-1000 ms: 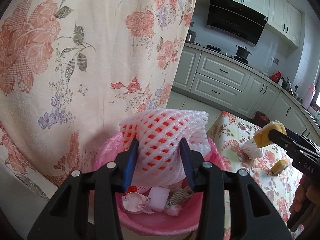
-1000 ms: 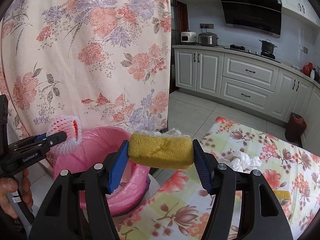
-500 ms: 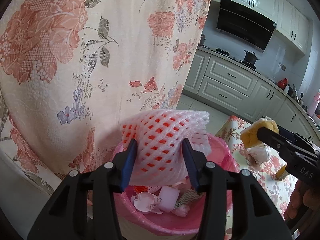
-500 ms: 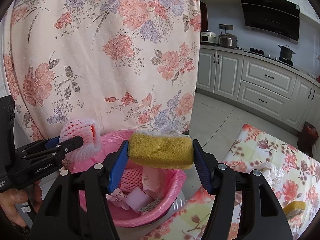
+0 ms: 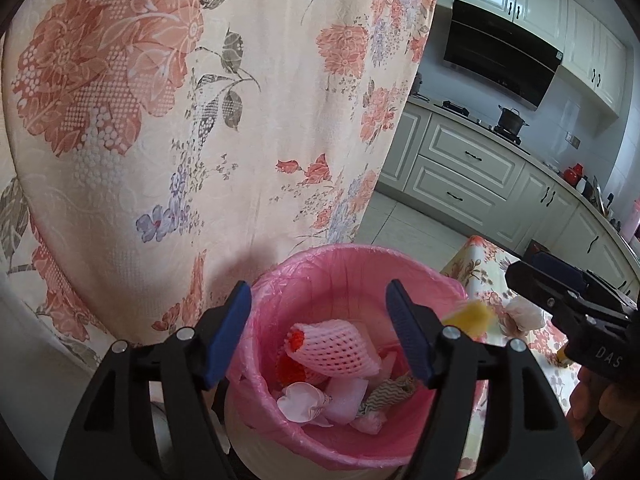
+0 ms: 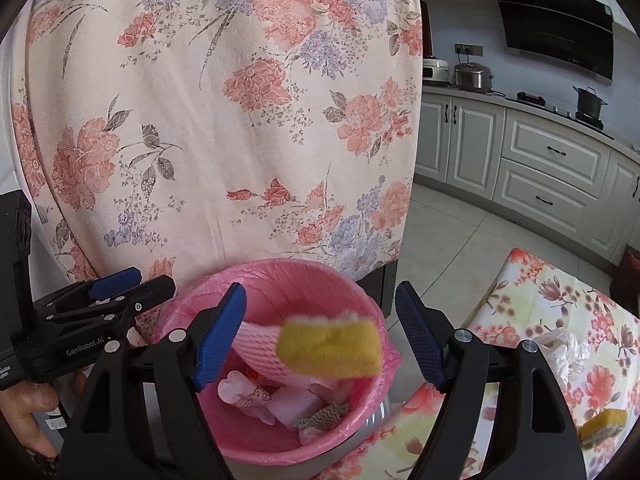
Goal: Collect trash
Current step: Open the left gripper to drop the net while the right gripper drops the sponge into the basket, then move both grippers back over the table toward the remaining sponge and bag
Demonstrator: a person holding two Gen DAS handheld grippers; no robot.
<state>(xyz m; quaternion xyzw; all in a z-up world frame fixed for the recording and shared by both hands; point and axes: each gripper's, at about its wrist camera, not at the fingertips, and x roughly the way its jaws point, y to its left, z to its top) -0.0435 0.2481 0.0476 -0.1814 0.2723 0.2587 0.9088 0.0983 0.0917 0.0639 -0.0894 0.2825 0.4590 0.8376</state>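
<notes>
Both tools have just opened: left tool [image 5: 318, 330] empty above the foam net [image 5: 336, 346]; right tool [image 6: 320, 336] empty, blurred sponge [image 6: 330, 346] falling, might clip the bin's [image 6: 362, 292] rim and bounce out.

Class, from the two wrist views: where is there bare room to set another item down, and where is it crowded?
Free: the floral tablecloth between the pink-lined bin and the crumpled plastic bag, and the strip between that bag and the spare sponge. Crowded: the bin's inside, heaped with the foam net and wrappers, the falling sponge above its rim.
</notes>
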